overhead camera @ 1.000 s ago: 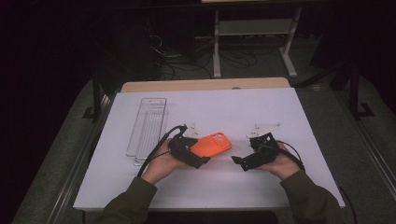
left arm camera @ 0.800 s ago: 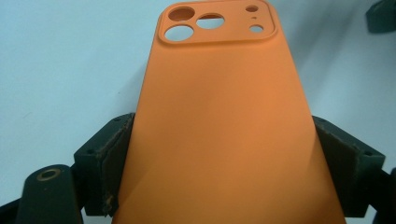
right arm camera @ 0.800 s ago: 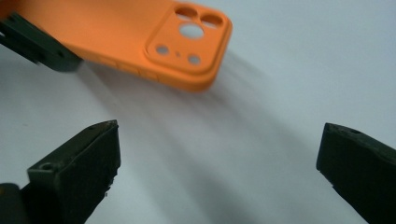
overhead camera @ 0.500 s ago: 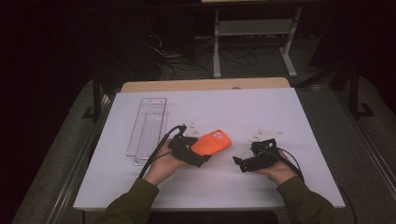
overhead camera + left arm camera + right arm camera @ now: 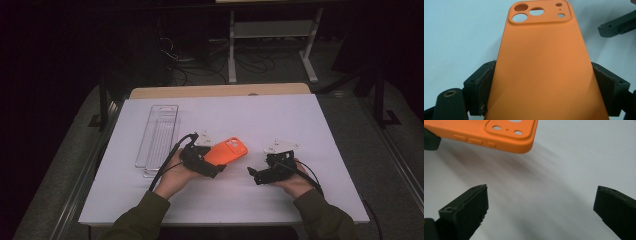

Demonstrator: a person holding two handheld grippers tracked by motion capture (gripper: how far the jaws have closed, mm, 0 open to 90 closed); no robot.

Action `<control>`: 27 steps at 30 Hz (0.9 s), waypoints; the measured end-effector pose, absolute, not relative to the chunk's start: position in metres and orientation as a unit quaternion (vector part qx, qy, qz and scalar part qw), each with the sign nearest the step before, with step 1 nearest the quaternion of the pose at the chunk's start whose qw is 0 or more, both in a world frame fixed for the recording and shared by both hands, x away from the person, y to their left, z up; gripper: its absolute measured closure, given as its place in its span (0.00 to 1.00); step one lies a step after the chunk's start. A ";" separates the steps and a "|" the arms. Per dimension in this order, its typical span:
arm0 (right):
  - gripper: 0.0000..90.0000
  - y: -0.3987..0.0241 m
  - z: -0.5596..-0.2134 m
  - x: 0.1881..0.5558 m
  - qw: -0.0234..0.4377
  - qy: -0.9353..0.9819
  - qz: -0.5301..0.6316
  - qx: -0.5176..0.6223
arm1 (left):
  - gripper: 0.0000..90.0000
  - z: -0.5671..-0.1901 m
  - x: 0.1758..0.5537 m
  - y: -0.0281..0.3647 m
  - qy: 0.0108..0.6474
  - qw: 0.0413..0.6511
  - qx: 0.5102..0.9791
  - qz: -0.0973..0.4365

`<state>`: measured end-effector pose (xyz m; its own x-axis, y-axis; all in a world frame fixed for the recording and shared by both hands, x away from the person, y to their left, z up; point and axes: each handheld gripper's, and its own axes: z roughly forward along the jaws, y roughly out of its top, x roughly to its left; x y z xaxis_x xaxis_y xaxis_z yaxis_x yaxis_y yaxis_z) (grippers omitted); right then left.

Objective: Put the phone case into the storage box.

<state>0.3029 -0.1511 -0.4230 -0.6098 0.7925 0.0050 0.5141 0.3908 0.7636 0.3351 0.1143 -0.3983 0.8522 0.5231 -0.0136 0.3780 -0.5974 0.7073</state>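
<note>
Orange phone case (image 5: 226, 150) is landmark.

High view: case held off white mat (image 5: 300, 120), just above mat middle. Left gripper (image 5: 216, 170) pinches near end of case, so far end sticks out free. Right gripper (image 5: 251, 173) waits beside case, not touching. Clear tray (image 5: 157, 140) well apart on other side. Lots of bare mat past case.

Left gripper view: jaws squeeze both long edges of case (image 5: 544, 65), camera holes far.

Right gripper view: jaws wide, nothing between; case corner (image 5: 499, 137) ahead.

Orange phone case (image 5: 227, 151), camera cutouts up, raised above the white sheet (image 5: 300, 120).
</note>
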 end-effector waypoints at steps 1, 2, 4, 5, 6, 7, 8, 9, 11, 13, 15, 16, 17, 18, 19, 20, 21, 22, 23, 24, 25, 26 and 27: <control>0.00 -0.151 -0.423 0.303 0.187 0.812 0.381 0.400 | 0.18 -0.398 0.335 0.114 0.253 0.370 0.889 0.098; 0.00 -0.151 -0.423 0.303 0.187 0.812 0.381 0.399 | 0.18 -0.398 0.335 0.114 0.252 0.370 0.889 0.097; 0.00 -0.151 -0.423 0.303 0.192 0.815 0.381 0.393 | 0.18 -0.398 0.336 0.114 0.249 0.369 0.890 0.097; 0.00 -0.151 -0.423 0.302 0.195 0.815 0.380 0.392 | 0.18 -0.398 0.336 0.113 0.250 0.370 0.890 0.097; 0.00 -0.151 -0.424 0.302 0.198 0.816 0.378 0.390 | 0.18 -0.398 0.336 0.113 0.250 0.370 0.890 0.096; 0.00 -0.150 -0.424 0.302 0.199 0.818 0.377 0.387 | 0.18 -0.398 0.336 0.113 0.249 0.370 0.890 0.096; 0.00 -0.150 -0.424 0.302 0.199 0.818 0.375 0.387 | 0.18 -0.399 0.335 0.112 0.251 0.370 0.889 0.095; 0.00 -0.150 -0.424 0.302 0.203 0.820 0.375 0.382 | 0.18 -0.399 0.335 0.112 0.251 0.370 0.889 0.095; 0.00 -0.149 -0.424 0.301 0.206 0.818 0.378 0.382 | 0.18 -0.399 0.336 0.112 0.249 0.370 0.890 0.093; 0.00 -0.150 -0.424 0.302 0.209 0.819 0.378 0.378 | 0.18 -0.399 0.336 0.112 0.251 0.371 0.890 0.092; 0.00 -0.150 -0.423 0.301 0.210 0.819 0.379 0.376 | 0.18 -0.399 0.336 0.112 0.250 0.372 0.889 0.091; 0.00 -0.150 -0.423 0.301 0.213 0.819 0.380 0.373 | 0.18 -0.399 0.336 0.112 0.250 0.373 0.889 0.091; 0.00 -0.150 -0.422 0.301 0.213 0.820 0.379 0.373 | 0.18 -0.399 0.336 0.111 0.251 0.374 0.888 0.090; 0.00 -0.150 -0.422 0.300 0.219 0.821 0.377 0.367 | 0.18 -0.399 0.336 0.111 0.252 0.375 0.888 0.088; 0.00 -0.149 -0.422 0.299 0.221 0.820 0.380 0.366 | 0.18 -0.399 0.337 0.111 0.250 0.375 0.888 0.089; 0.00 -0.149 -0.422 0.299 0.226 0.822 0.378 0.363 | 0.18 -0.399 0.337 0.111 0.248 0.375 0.889 0.088; 0.00 -0.148 -0.421 0.298 0.228 0.822 0.377 0.362 | 0.18 -0.399 0.337 0.111 0.247 0.376 0.889 0.087; 0.00 -0.148 -0.421 0.299 0.230 0.822 0.377 0.359 | 0.18 -0.399 0.337 0.111 0.247 0.376 0.889 0.087; 0.00 -0.148 -0.421 0.299 0.232 0.823 0.376 0.357 | 0.18 -0.399 0.337 0.111 0.247 0.375 0.890 0.086; 0.00 -0.148 -0.421 0.299 0.233 0.825 0.375 0.354 | 0.18 -0.399 0.337 0.111 0.247 0.373 0.890 0.086; 0.00 -0.147 -0.421 0.299 0.233 0.824 0.375 0.354 | 0.18 -0.399 0.337 0.112 0.248 0.372 0.890 0.088; 0.00 -0.147 -0.421 0.300 0.237 0.825 0.376 0.349 | 0.18 -0.399 0.337 0.112 0.249 0.373 0.889 0.087; 0.00 -0.147 -0.421 0.299 0.236 0.826 0.376 0.348 | 0.18 -0.399 0.338 0.113 0.247 0.374 0.890 0.090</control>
<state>0.2994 -0.1465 -0.4212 -0.6463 0.7522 -0.1280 0.3966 0.4745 0.7859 0.3379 0.1130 -0.3989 0.8622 0.5059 -0.0249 0.3720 -0.5992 0.7089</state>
